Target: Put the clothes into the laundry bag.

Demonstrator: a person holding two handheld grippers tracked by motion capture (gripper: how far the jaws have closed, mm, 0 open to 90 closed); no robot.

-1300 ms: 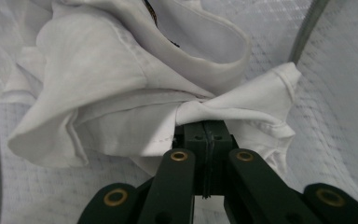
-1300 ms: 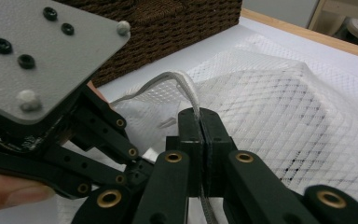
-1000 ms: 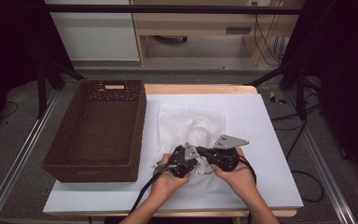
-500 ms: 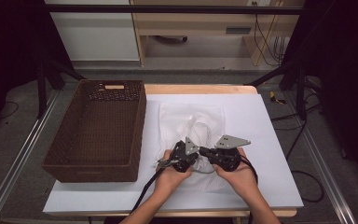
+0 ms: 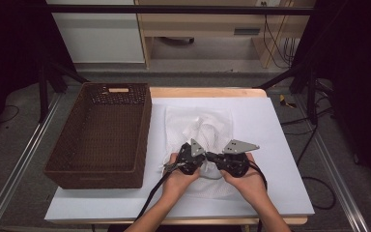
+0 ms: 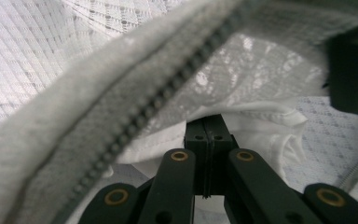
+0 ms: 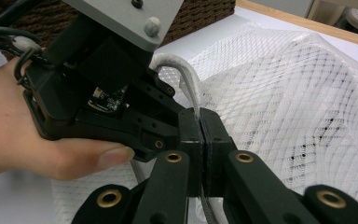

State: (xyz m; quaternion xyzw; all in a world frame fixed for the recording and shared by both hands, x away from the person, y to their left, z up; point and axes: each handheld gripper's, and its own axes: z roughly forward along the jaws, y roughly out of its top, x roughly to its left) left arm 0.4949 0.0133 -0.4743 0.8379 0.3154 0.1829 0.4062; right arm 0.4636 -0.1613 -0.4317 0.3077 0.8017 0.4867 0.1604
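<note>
Left tongs [image 5: 204,155] nearer, mesh bag [image 5: 200,126] pinched.

Couldn't make out what lay inside the mesh bag [image 5: 200,128]. Lost its near end under both hands in the high view. Saw the zipper [image 6: 168,91] blurred up close, cut off at the frame's edges. Left gripper [image 7: 193,122] cropped at top.

Black left gripper [image 5: 199,159], right gripper [image 5: 214,157]: grey triangular plates, brass pivot rivets, black cables; bare forearms.
</note>
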